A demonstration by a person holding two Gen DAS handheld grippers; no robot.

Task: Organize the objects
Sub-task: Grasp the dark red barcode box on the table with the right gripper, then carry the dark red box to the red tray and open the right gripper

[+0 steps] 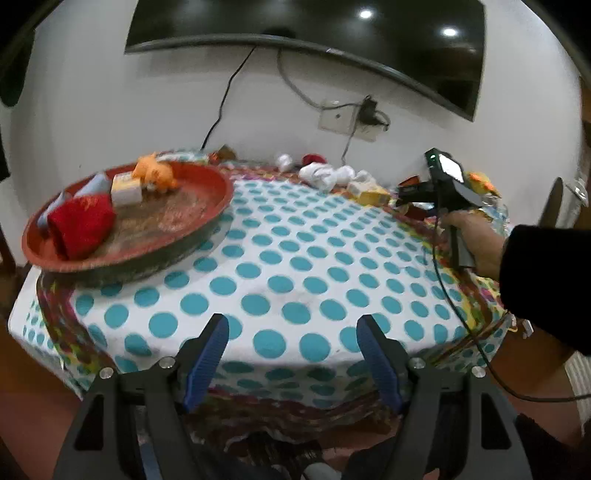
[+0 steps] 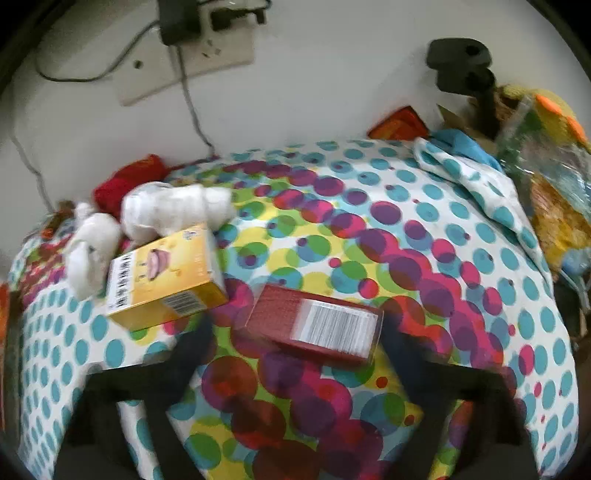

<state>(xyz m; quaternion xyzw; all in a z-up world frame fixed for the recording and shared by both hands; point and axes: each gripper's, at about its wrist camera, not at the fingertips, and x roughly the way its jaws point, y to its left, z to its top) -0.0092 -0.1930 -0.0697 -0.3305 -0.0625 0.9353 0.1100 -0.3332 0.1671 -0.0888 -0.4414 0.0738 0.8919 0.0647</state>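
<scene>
A dark red box with a barcode label lies flat on the spotted tablecloth. My right gripper straddles it, open; its fingers are blurred and a strip of cloth shows beside the left one. A yellow box and white soft bundles lie just left of it. In the left wrist view, a hand holds the right gripper at the table's far right. My left gripper stands open over the table's near edge, nothing between its blue pads. A red tray at the left holds a red cloth, a pale box and an orange plush.
A wall socket with cables and a television sit on the back wall. A red cloth lies by the wall. A plastic bag, folded cloth and a black clamp crowd the far right corner.
</scene>
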